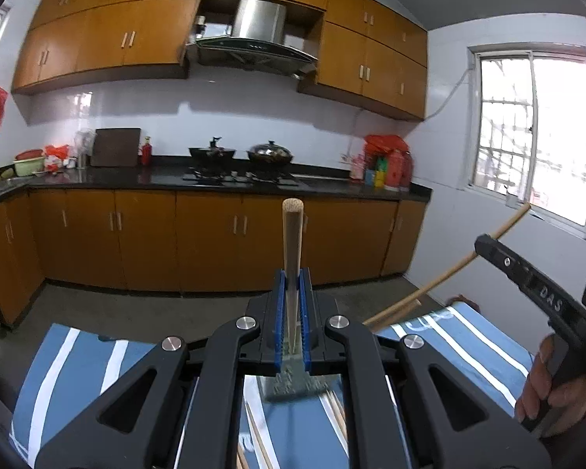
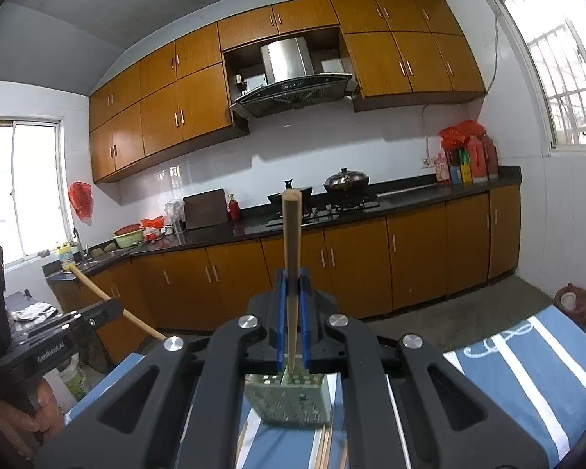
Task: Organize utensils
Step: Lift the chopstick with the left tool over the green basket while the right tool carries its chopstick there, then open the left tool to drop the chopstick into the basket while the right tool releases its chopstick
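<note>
We hold our left gripper [image 1: 292, 285] clamped on a round pale wooden chopstick [image 1: 292, 242], and our right gripper [image 2: 292, 285] clamped on another wooden chopstick [image 2: 291, 242], both raised above the blue white-striped cloth [image 2: 527, 375] by its far edge.

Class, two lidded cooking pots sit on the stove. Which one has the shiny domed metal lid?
The right-hand wok, nearer the window. Its silver domed lid gleams, whereas the left-hand black pot has a dark, flatter lid.
</note>
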Demonstrator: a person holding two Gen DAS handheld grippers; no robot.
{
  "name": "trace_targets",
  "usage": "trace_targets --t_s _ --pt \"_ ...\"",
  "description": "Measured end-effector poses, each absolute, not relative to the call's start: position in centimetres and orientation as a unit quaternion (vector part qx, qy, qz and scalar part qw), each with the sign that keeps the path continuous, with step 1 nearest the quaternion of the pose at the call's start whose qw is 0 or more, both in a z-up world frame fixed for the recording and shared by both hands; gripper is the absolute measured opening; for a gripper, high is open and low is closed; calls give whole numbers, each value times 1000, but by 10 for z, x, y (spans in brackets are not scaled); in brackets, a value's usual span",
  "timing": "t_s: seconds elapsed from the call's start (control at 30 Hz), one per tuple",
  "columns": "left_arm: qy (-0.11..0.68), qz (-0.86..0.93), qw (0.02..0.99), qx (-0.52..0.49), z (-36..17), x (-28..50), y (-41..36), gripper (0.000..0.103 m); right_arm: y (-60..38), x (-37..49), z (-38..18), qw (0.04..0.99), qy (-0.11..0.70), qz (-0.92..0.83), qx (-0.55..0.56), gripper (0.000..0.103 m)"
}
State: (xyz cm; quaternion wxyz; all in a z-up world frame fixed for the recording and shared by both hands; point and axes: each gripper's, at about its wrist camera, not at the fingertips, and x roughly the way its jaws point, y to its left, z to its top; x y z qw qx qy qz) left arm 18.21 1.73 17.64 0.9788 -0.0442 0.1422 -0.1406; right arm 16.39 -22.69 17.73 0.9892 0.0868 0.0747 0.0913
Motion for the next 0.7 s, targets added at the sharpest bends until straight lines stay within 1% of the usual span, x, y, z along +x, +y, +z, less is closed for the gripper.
trace_targets --t_s 0.17,0.3,0.6,0.7 --pt "144 -128 980 -54 166 201 13 7 -220 195 164 988 99 85 79 8" --pt "171 -131 975 -53 153 215 7 7 -214 217 149 986 130 82 72 8" --pt "202 -138 968 -48 134 227 1 7 -210 237 128 982 160 77 69 8" --pt "216 -134 966 -50 128 235 0 8 -206 243 126 980 172 75 70 9"
